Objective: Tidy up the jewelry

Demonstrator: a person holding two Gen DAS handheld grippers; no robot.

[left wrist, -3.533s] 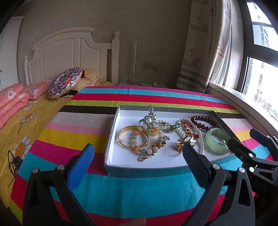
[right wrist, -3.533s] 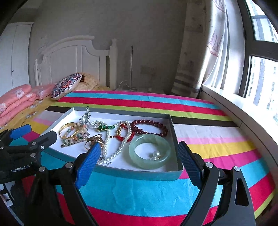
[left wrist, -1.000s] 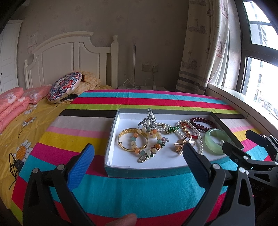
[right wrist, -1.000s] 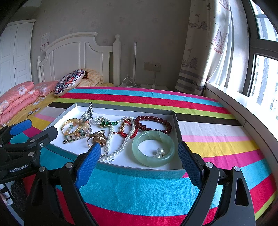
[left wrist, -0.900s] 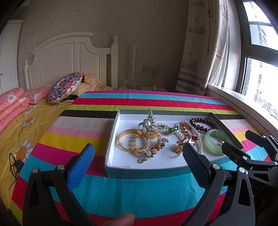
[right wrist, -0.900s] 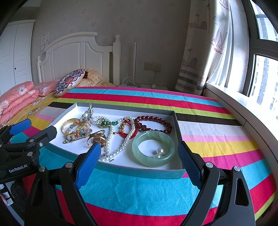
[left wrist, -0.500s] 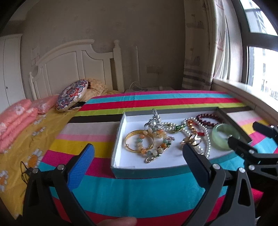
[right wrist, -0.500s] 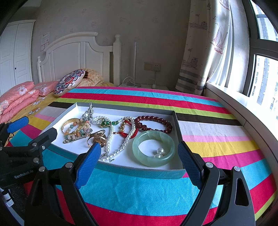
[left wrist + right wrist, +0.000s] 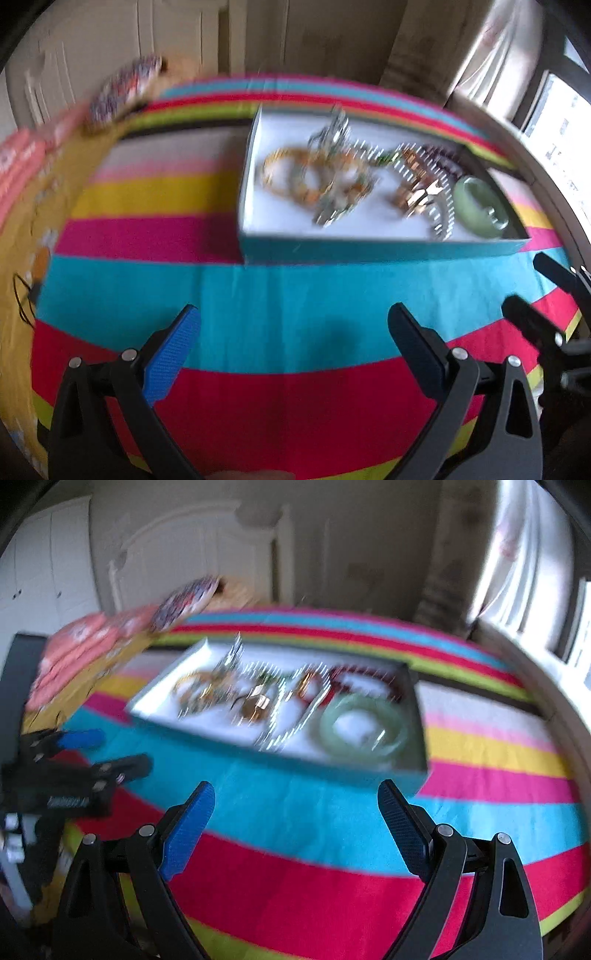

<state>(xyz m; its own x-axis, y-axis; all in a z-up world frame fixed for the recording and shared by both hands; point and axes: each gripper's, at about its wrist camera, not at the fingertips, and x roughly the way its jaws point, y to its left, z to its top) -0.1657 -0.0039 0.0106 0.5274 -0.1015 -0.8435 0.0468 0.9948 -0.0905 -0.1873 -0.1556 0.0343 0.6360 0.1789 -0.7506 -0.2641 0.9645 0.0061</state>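
Observation:
A shallow teal box (image 9: pixel 369 249) (image 9: pixel 280 762) with a white floor sits on the striped cloth and holds tangled jewelry. In it lie a gold bangle (image 9: pixel 280 173), a pearl strand (image 9: pixel 441 218) (image 9: pixel 295 716), dark red beads (image 9: pixel 364 674) and a pale green jade bangle (image 9: pixel 480 206) (image 9: pixel 364 725). Both views are blurred by motion. My left gripper (image 9: pixel 291 343) hangs open over the cloth in front of the box, nothing between its fingers. My right gripper (image 9: pixel 295 812) is also open and holds nothing, just short of the box's near right corner.
The striped cloth (image 9: pixel 295 295) covers a round table. A bed with pink pillows (image 9: pixel 74 646), a patterned cushion (image 9: pixel 125 88) and a white headboard lies left and behind. A curtain and window ledge (image 9: pixel 535 657) run along the right.
Both cameras have tipped downward, so the box now sits higher in each view and more cloth shows below. The left gripper has shifted; both pictures have gone blurry. The jaws stay open.

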